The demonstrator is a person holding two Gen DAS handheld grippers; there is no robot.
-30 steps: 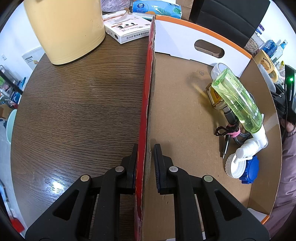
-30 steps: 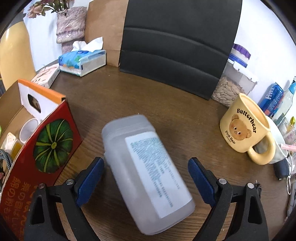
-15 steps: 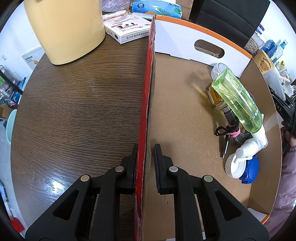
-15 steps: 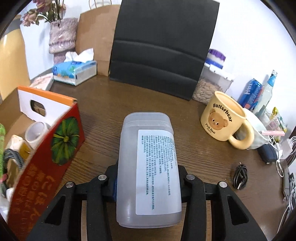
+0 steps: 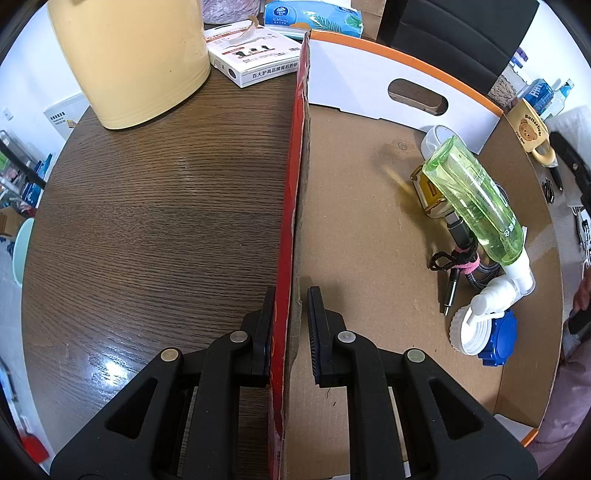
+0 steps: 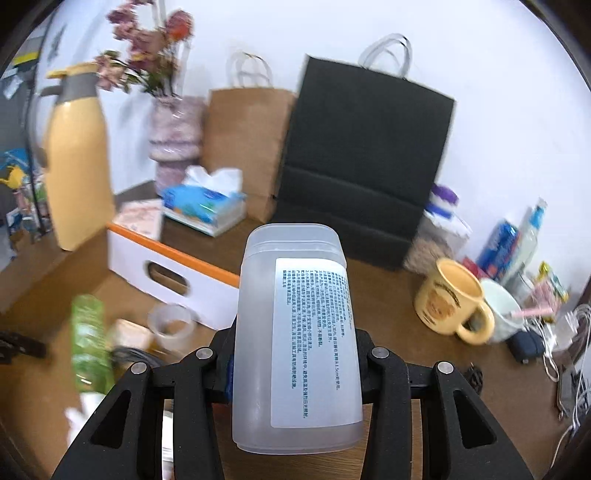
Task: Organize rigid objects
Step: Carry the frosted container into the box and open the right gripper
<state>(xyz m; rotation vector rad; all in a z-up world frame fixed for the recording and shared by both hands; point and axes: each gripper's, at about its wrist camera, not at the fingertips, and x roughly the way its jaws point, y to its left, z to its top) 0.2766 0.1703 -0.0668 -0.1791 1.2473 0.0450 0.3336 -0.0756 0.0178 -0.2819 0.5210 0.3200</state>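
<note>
My left gripper (image 5: pixel 290 325) is shut on the red side wall (image 5: pixel 291 206) of a flat cardboard box on the round wooden table. In the box lie a green spray bottle (image 5: pixel 476 199), a white and blue cap (image 5: pixel 484 332), a cable bundle (image 5: pixel 458 262) and a small white cup (image 5: pixel 436 136). My right gripper (image 6: pixel 295 365) is shut on a frosted plastic container (image 6: pixel 299 332) with a printed label, held in the air above the table beside the box's white handle wall (image 6: pixel 173 273). The green bottle (image 6: pixel 88 339) shows blurred at the left.
A tall cream jug (image 5: pixel 129 55), a white carton (image 5: pixel 255 59) and a tissue pack (image 5: pixel 314 18) stand behind the box. A yellow bear mug (image 6: pixel 450 302), a white cup (image 6: pixel 506 314), cans, cables and paper bags (image 6: pixel 362 170) sit at the right and back.
My right gripper closed on the frosted container, lifted it off the table and swung it left toward the box. My left gripper has stayed clamped on the box wall.
</note>
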